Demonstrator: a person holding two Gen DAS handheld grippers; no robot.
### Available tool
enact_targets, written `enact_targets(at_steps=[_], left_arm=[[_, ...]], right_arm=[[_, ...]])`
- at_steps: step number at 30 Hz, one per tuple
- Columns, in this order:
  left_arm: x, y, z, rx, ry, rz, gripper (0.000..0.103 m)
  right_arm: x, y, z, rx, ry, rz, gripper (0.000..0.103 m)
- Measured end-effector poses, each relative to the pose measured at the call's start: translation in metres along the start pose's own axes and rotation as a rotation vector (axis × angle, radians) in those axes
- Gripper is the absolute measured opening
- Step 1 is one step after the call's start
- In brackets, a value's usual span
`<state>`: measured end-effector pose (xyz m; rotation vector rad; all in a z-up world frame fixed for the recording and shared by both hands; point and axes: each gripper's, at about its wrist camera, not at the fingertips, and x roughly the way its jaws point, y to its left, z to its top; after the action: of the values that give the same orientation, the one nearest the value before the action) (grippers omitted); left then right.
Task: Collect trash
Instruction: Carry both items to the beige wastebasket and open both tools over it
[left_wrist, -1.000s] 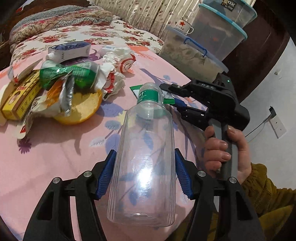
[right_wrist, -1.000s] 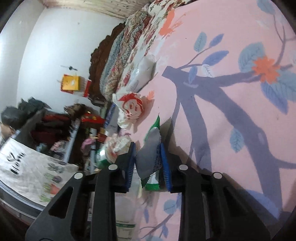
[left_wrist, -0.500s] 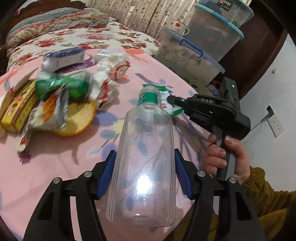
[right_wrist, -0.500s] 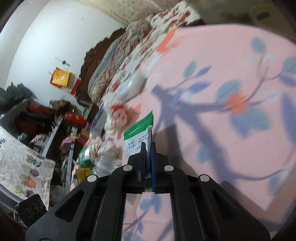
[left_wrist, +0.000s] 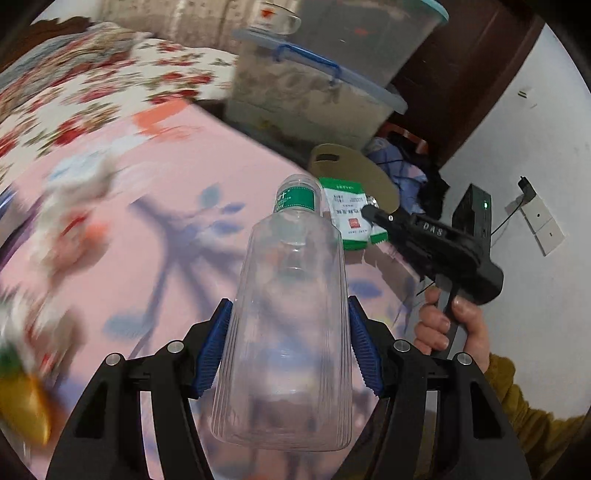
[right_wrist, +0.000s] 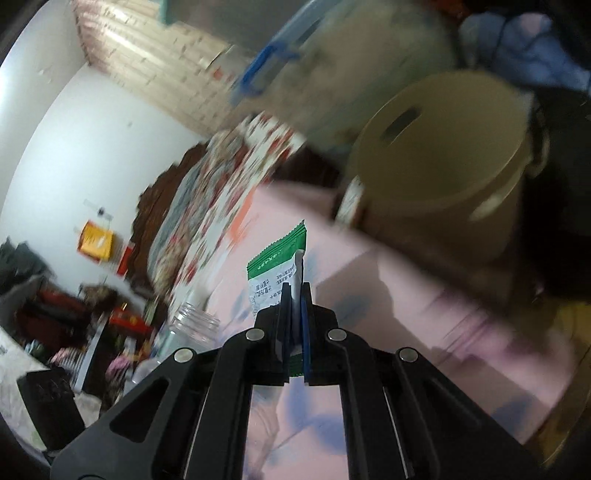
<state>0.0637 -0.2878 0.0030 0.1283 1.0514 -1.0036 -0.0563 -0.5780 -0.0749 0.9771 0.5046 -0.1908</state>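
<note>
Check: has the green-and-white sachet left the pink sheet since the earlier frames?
Yes. The sachet, pinched in the right gripper, is lifted off the sheet and now nearer the tan bin.

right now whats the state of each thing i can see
left gripper: shut on the clear plastic bottle, lifted, uncapped
right gripper: shut on the green and white sachet
tan bin: open, beyond the bed edge
storage boxes: lids on, stacked

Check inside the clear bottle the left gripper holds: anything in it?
The clear bottle looks empty: only the pink sheet shows through its wall. Its neck, under the green label, can't be checked.
</note>
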Motion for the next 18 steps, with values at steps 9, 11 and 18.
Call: enact_targets(at_steps=[9,11,18], left_arm=[[0.124,-0.06,0.122,0.071,0.114,-0.081,0.058],[0.145,-0.071,0.139,0.095,0.132,-0.073,0.059],[0.192,-0.094,0.17,0.134,0.14,0.029,0.073]], right_arm=[[0.001,-0.06,0.093,0.04,-0.095,-0.146,0.007],[0.004,-0.066,0.102,0.042,-0.092,-0.166,0.007],[0.018,-0.071,0.119,0.03,-0.074,-0.185,0.018]])
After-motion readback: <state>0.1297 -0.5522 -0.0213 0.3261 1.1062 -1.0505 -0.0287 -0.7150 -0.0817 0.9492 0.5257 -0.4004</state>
